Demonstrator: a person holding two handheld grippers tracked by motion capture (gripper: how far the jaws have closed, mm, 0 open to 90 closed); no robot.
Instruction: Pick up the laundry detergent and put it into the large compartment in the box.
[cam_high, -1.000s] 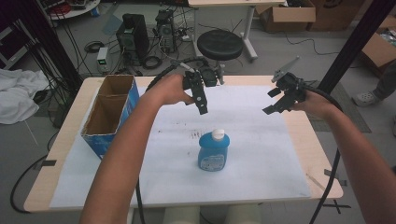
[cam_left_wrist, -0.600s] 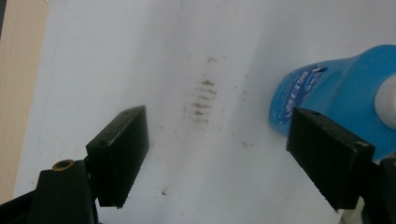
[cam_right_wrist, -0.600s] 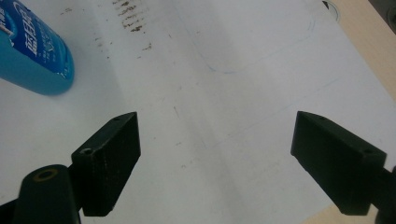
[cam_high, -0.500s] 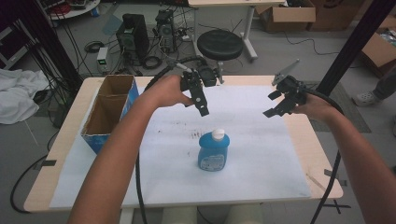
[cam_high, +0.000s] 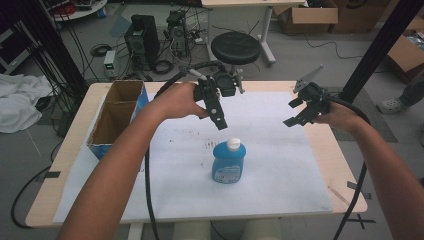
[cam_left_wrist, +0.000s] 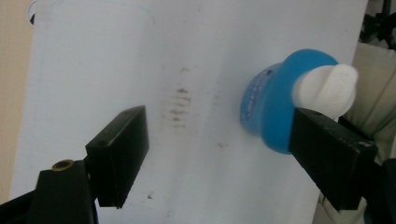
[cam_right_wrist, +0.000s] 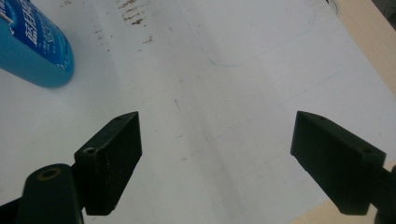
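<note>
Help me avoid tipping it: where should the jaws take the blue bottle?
Probably the blue bottle at its wide body below the white cap, from above. It stands upright and alone on the white sheet; its shoulders taper, and the body looks flattish.

Blue bottle: squat, flattened plastic body, white cap on top, pale printed label on the front face. Standing upright, cap shut, on the white paper sheet covering the table, roughly centre of the sheet, slightly toward 6 o'clock. In the left gripper view it is seen from above, cap toward 3 o'clock; in the right gripper view its lower body sits at 10 o'clock, white lettering on the label.
</note>
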